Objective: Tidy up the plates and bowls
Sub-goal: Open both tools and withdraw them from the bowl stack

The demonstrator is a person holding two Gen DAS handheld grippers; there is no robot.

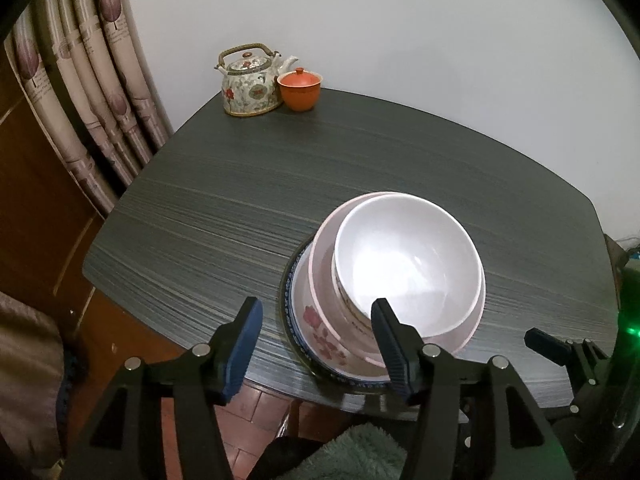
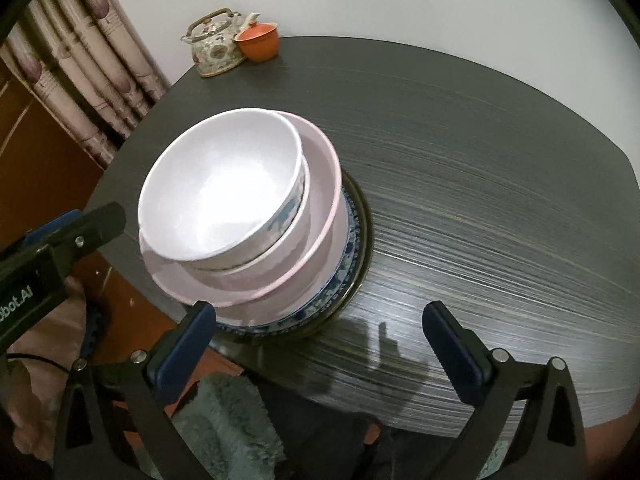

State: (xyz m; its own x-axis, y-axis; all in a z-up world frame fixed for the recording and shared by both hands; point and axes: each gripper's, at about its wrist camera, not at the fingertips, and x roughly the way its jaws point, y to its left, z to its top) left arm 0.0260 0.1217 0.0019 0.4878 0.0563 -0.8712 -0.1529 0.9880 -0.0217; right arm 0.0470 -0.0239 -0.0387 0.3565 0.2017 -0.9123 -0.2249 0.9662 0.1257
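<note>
A stack of dishes stands near the table's front edge. A white bowl (image 1: 408, 256) (image 2: 220, 196) sits on top, inside a pink bowl (image 1: 472, 328) (image 2: 320, 236). Below are a flowered plate (image 1: 316, 332) and a blue-rimmed plate (image 1: 289, 304) (image 2: 352, 236). My left gripper (image 1: 318, 344) is open and empty, just in front of the stack, its right finger by the pink bowl's near wall. My right gripper (image 2: 320, 352) is open and empty, in front of the stack's right side. The left gripper also shows in the right wrist view (image 2: 68, 232).
A flowered teapot (image 1: 250, 80) (image 2: 214, 46) and an orange lidded cup (image 1: 300, 88) (image 2: 258, 42) stand at the far left corner of the dark table (image 1: 360, 160) (image 2: 480, 160). Curtains (image 1: 92, 80) hang at the left. A green fluffy cloth (image 2: 224, 428) lies below the table edge.
</note>
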